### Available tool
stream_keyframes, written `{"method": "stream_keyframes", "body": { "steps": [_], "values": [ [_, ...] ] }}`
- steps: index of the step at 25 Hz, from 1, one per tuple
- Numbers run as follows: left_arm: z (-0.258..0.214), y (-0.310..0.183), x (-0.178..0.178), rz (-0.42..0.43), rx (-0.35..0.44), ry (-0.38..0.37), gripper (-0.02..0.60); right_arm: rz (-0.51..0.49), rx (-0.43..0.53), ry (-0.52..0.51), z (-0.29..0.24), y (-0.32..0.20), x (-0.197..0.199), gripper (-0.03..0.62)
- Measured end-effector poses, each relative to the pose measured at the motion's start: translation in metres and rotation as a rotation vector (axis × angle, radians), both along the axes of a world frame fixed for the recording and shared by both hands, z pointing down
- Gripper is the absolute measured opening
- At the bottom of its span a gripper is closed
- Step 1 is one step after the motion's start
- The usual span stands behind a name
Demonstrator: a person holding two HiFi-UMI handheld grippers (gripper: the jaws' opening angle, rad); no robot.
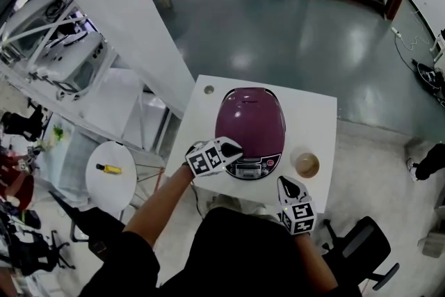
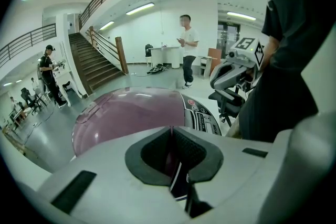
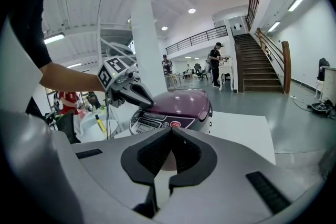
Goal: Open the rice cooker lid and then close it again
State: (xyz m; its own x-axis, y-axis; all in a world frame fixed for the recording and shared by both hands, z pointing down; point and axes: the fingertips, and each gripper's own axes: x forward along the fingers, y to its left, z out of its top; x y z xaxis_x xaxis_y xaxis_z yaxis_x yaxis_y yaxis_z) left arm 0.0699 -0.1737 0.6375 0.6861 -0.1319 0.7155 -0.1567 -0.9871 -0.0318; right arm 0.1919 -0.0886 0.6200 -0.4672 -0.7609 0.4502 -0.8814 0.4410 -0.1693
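Hovering at centre frame: left gripper point(image 1: 236, 148), jaws clenched on nothing, tips at lid's front-left edge | purple rice cooker point(image 1: 249, 115), lid down, on white table point(image 1: 320, 115), front facing frame bottom | right gripper point(image 1: 287, 184) clenched, empty, lower right, farther off

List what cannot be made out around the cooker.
1. Lid's front edge: head view, the left gripper covers it.
2. Panel print: head view, too small; left gripper view, partly hidden by that gripper's body.
3. Cup contents: head view, too small.
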Motion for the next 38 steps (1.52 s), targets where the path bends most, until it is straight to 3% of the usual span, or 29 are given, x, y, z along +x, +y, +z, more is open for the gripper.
{"method": "stream_keyframes", "body": {
  "steps": [8, 25, 34, 38],
  "values": [
    [0.004, 0.001, 0.002, -0.013, 0.031, -0.010, 0.011, -0.010, -0.009, 0.008, 0.003, -0.005, -0.002, 0.000],
    [0.006, 0.001, 0.003, -0.013, -0.015, -0.054, 0.005, -0.022, -0.028, 0.013, 0.006, -0.016, -0.012, 0.000],
    [0.008, 0.005, 0.013, 0.029, 0.060, -0.200, 0.005, -0.029, -0.036, 0.018, 0.010, -0.013, -0.018, 0.000],
    [0.011, 0.002, 0.013, 0.022, 0.043, -0.201, 0.005, -0.040, -0.026, 0.014, 0.005, -0.016, -0.025, 0.000]
  ]
}}
